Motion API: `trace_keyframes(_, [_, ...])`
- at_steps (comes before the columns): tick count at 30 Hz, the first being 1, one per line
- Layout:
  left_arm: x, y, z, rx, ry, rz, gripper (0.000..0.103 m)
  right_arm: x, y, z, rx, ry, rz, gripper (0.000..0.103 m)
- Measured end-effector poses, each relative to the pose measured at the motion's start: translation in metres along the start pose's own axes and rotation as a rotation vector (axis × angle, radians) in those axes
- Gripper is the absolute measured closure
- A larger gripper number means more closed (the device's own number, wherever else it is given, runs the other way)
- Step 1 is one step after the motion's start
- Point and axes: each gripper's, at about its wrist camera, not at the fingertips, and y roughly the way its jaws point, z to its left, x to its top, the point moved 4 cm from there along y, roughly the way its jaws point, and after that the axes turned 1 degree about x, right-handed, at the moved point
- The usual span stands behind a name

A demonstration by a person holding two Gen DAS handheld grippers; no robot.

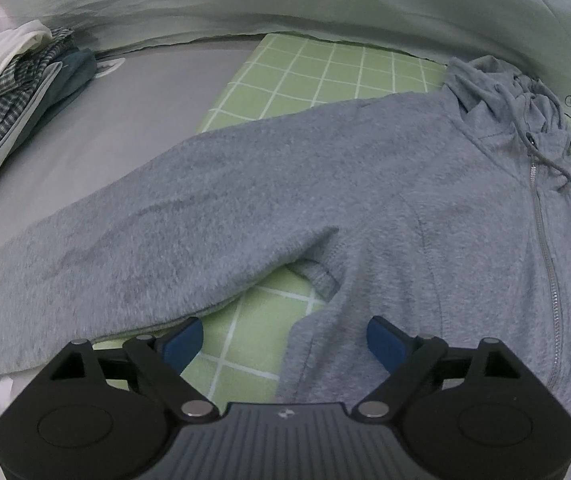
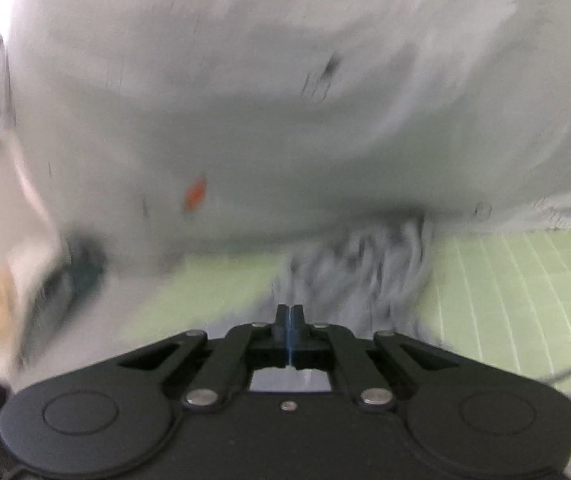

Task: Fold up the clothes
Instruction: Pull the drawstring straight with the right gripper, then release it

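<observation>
1. At the bottom of the left wrist view, my left claw (image 1: 285, 340) is spread wide, its blue pads (image 1: 383, 340) pinching nothing, over the gap between sleeve and body.
2. Just beyond it lies the grey fleece zip-up hoodie (image 1: 325, 184), flat on the green grid-patterned mat (image 1: 325, 76), one sleeve reaching toward the lower left, its hood bunched at upper right.
3. At upper left I see a pile of folded clothes (image 1: 17, 92) on the pale grey sheet (image 1: 125, 108).
4. In the blurred right wrist view, my right claw (image 2: 290, 320) is pressed together; whether it pinches the grey cloth ahead, I cannot tell.
</observation>
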Motion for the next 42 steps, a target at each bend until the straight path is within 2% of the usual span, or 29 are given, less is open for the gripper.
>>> trace_keyframes(1, [0.0,0.0,0.0,0.0,0.004,0.0,0.013,-0.008,0.005,0.002,-0.033,-0.035,0.026,0.099])
trace_keyframes(2, [-0.001,-0.001,0.0,0.0,0.006,-0.001,0.013,-0.014,0.009,0.001,-0.065,-0.054,0.048,0.087])
trace_keyframes(3, [-0.002,0.0,0.0,0.0,0.004,-0.001,0.012,-0.017,0.01,-0.007,-0.097,-0.035,0.058,0.069])
trace_keyframes(5, [-0.002,0.0,0.001,-0.001,-0.006,0.001,0.011,-0.017,0.01,-0.035,-0.174,0.08,0.049,0.055])
trace_keyframes(7, [-0.003,0.001,0.002,0.003,-0.013,0.004,0.008,-0.016,0.01,-0.066,-0.264,0.19,0.042,0.055])
trace_keyframes(9, [-0.003,0.002,0.002,0.006,-0.019,0.006,0.006,-0.018,0.013,-0.101,-0.38,0.255,0.058,0.047])
trace_keyframes(11, [-0.003,0.003,0.003,0.009,-0.024,0.007,0.005,-0.021,0.021,-0.129,-0.461,0.302,0.093,0.042])
trace_keyframes(13, [-0.002,0.004,0.003,0.011,-0.025,0.008,0.004,-0.026,0.032,-0.153,-0.501,0.348,0.141,0.042])
trace_keyframes(16, [-0.002,0.005,0.003,0.018,-0.023,0.01,0.002,-0.038,0.043,-0.166,-0.51,0.396,0.19,0.041])
trace_keyframes(17, [-0.002,0.005,0.003,0.019,-0.023,0.01,0.001,-0.04,0.045,-0.168,-0.511,0.403,0.201,0.043])
trace_keyframes(19, [-0.002,0.006,0.004,0.02,-0.027,0.012,0.0,-0.042,0.044,-0.166,-0.508,0.397,0.205,0.056])
trace_keyframes(21, [-0.002,0.007,0.005,0.015,-0.034,0.014,0.0,-0.042,0.044,-0.165,-0.471,0.417,0.206,0.1])
trace_keyframes(24, [-0.002,0.007,0.007,0.007,-0.041,0.016,0.0,-0.038,0.037,-0.157,-0.401,0.419,0.156,0.1])
trace_keyframes(27, [-0.002,0.007,0.007,0.004,-0.043,0.014,0.0,-0.022,0.022,-0.134,-0.354,0.31,0.086,0.1])
trace_keyframes(29, [-0.003,0.008,0.007,0.001,-0.047,0.013,0.0,-0.012,0.007,-0.111,-0.29,0.265,0.042,0.1])
trace_keyframes(32, [-0.003,0.007,0.008,-0.002,-0.054,0.013,0.0,-0.002,-0.006,-0.073,-0.139,0.228,0.005,0.1])
trace_keyframes(34, [-0.003,0.007,0.008,-0.003,-0.054,0.011,0.0,-0.004,-0.004,-0.047,0.037,0.237,0.039,0.1])
trace_keyframes(35, [-0.004,0.007,0.008,-0.004,-0.053,0.01,0.0,-0.006,-0.002,-0.038,0.086,0.234,0.055,0.099])
trace_keyframes(36, [-0.004,0.007,0.008,-0.005,-0.052,0.009,0.0,-0.011,0.0,-0.036,0.067,0.216,0.069,0.095])
trace_keyframes(37, [-0.004,0.007,0.008,-0.005,-0.051,0.008,0.0,-0.016,0.002,-0.033,0.048,0.198,0.084,0.085])
trace_keyframes(38, [-0.004,0.007,0.008,-0.006,-0.05,0.008,0.0,-0.021,0.004,-0.031,0.028,0.18,0.098,0.062])
trace_keyframes(39, [-0.004,0.007,0.008,-0.007,-0.05,0.006,0.0,-0.026,0.007,-0.028,0.009,0.162,0.113,0.054])
trace_keyframes(41, [-0.005,0.007,0.009,-0.011,-0.054,0.003,0.0,-0.035,0.011,-0.028,-0.044,0.132,0.141,0.061])
trace_keyframes(42, [-0.006,0.008,0.009,-0.014,-0.057,0.003,0.0,-0.039,0.013,-0.039,-0.101,0.134,0.153,0.065])
